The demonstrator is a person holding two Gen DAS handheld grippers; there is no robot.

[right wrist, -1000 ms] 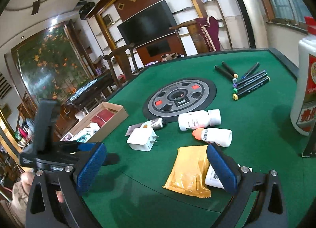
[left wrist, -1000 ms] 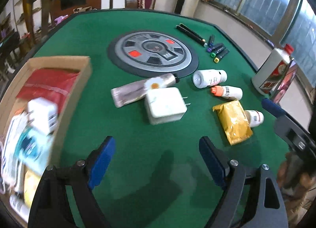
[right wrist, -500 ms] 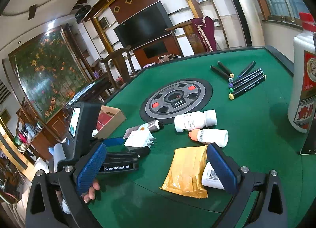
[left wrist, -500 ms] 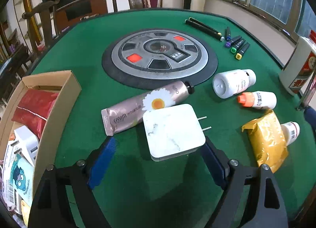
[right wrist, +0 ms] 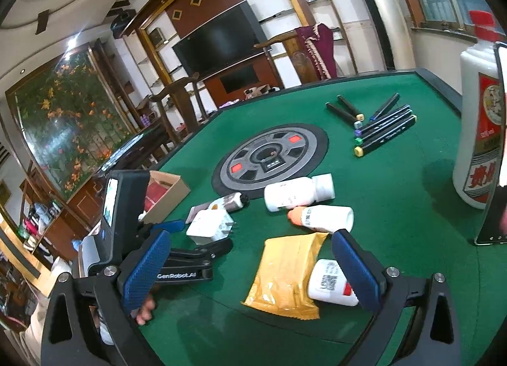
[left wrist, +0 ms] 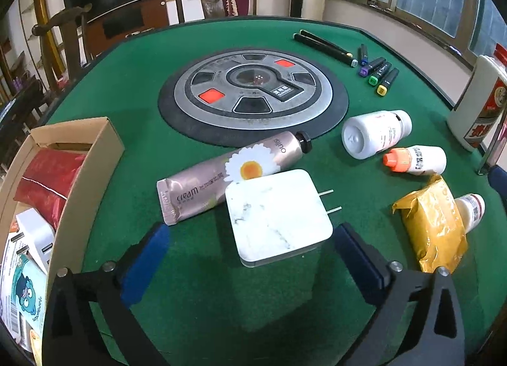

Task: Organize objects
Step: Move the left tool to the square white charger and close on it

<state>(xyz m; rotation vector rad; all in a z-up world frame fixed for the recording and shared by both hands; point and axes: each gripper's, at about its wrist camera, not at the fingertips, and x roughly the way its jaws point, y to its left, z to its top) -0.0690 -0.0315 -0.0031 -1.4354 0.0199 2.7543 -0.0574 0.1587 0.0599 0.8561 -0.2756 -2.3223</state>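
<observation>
Closing in, the left tongs [left wrist: 250,258] have dropped from over the brown cardboard box [left wrist: 95,157] to straddle the white marble-patterned square plug charger [left wrist: 279,217] on the green felt surface [left wrist: 126,87] — jaws opening wide, not touching it — while the right tongs [right wrist: 250,268] hang released, so a grab looks next.

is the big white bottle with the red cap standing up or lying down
Standing up. The big white bottle rests on its base at the table's edge, red cap on top, unlike the small bottles lying flat.

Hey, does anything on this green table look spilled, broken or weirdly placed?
Nothing spilled or broken. Three white bottles lie on their sides, and the yellow packet partly overlaps one. The white charger partly overlaps the cream tube.
</observation>
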